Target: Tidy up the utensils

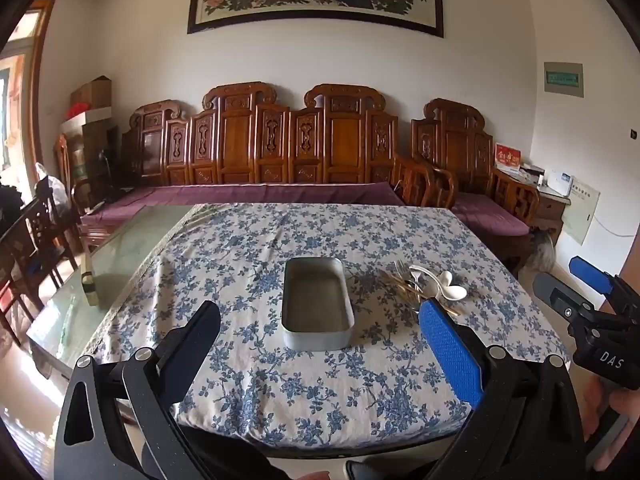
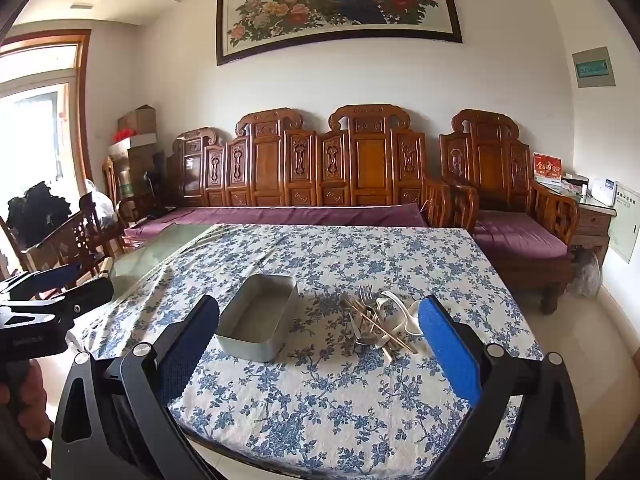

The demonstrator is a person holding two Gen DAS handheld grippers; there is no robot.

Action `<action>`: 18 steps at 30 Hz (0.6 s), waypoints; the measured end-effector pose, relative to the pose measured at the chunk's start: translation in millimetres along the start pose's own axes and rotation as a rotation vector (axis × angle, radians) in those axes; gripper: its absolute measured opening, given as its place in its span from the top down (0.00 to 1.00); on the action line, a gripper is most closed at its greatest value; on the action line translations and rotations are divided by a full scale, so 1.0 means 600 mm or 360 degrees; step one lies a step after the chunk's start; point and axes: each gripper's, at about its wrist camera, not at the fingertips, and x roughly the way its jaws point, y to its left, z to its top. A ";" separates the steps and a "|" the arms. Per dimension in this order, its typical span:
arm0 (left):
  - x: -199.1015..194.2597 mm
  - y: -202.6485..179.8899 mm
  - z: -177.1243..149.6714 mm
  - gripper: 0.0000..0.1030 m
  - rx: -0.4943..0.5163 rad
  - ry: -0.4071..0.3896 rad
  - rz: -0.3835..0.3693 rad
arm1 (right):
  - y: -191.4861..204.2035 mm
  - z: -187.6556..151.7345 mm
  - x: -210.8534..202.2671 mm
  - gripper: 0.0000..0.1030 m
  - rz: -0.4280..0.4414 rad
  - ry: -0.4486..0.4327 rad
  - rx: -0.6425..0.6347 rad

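A rectangular grey metal tin with rounded corners is sitting open and empty near the middle of the table, on a white tablecloth printed with blue flowers. The cloth is covering most of the tabletop, leaving a strip of green glass table surface showing along the left edge.

Just to the right of the tin, apart from it, a loose heap of utensils is lying on the cloth: silver metal forks with tines pointing toward the far edge, white ceramic soup spoons, thin wooden chopsticks crossing the pile, and a steel spoon bowl at the near side of the heap. None of them is in the tin.

Both black claws are hanging over the near edge of the table, tilted downward. The left gripper is standing spread as wide as it goes, nothing between its blue-padded fingers, framing the tin. The right gripper is likewise gaping fully, gripping nothing, with the utensil heap lying ahead of it toward its right finger. A hand is wrapping the handle of each.

Behind the far edge, a carved wooden bench with purple cushions is lining the wall beneath a framed peony painting.
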 end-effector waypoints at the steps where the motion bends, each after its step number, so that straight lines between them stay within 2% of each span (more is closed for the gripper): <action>1: -0.001 0.000 0.000 0.06 -0.0001 -0.0008 0.0003 | 0.000 0.000 0.000 0.03 -0.0003 -0.0001 0.0000; 18: 0.000 -0.001 0.000 0.06 0.0007 -0.0007 0.0006 | -0.002 0.001 0.000 0.03 -0.0004 0.0004 0.0001</action>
